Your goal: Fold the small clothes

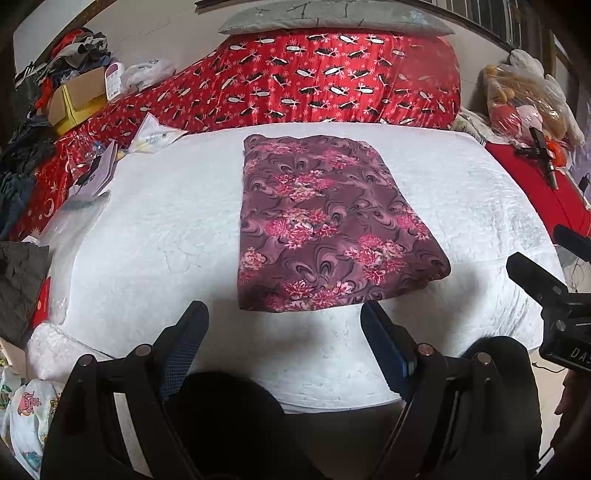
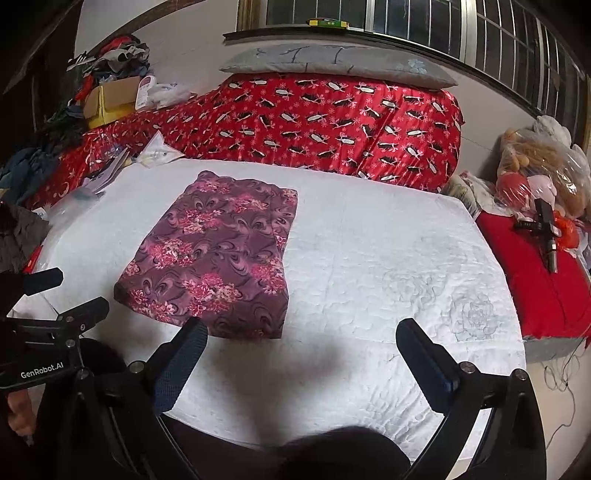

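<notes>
A maroon garment with pink flowers (image 1: 328,225) lies folded into a flat rectangle on the white quilted mat (image 1: 166,229). It also shows in the right wrist view (image 2: 218,258), left of centre on the mat (image 2: 388,258). My left gripper (image 1: 284,314) is open and empty, hovering just in front of the garment's near edge. My right gripper (image 2: 301,332) is open and empty, with its left finger near the garment's near right corner. The right gripper also shows at the right edge of the left wrist view (image 1: 543,266), and the left gripper at the left edge of the right wrist view (image 2: 70,295).
A red patterned quilt (image 1: 325,77) with a grey pillow (image 1: 332,18) lies behind the mat. Piled clothes and a cardboard box (image 1: 77,96) stand at the back left. Bagged plush toys (image 2: 543,173) and a black tool (image 2: 546,229) on red cloth sit at the right.
</notes>
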A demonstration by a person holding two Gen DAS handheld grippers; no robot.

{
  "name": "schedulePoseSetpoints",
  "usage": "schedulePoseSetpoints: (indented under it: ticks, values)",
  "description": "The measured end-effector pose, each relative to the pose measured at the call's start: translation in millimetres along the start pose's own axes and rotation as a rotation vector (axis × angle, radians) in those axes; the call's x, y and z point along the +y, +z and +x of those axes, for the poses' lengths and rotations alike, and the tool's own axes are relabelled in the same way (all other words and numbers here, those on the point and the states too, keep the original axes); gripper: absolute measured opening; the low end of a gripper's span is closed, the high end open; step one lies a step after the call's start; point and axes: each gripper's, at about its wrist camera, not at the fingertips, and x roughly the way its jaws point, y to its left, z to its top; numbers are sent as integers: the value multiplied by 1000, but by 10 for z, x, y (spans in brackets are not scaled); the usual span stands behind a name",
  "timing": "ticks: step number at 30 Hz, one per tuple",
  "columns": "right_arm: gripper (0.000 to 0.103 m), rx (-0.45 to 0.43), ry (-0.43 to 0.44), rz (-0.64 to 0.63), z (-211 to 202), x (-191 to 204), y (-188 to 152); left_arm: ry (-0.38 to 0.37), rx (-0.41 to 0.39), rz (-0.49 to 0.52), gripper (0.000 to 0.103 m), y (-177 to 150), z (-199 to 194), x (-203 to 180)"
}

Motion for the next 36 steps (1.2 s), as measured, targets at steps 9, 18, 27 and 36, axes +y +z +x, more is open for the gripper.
schedulePoseSetpoints:
  ticks: [9, 18, 27, 36]
  values:
    - [103, 10, -2, 15, 22, -28, -14, -2, -1, 2, 85, -18, -17, -23]
    - [103, 13, 7, 23, 32, -53, -14, -7, 0, 19, 85, -15, 4, -10]
    - [103, 11, -2, 27, 34, -57, -23, -9, 1, 20, 85, -12, 3, -10]
    - [103, 13, -16, 37, 27, -81, -36, -13, 4, 24, 85, -6, 10, -10]
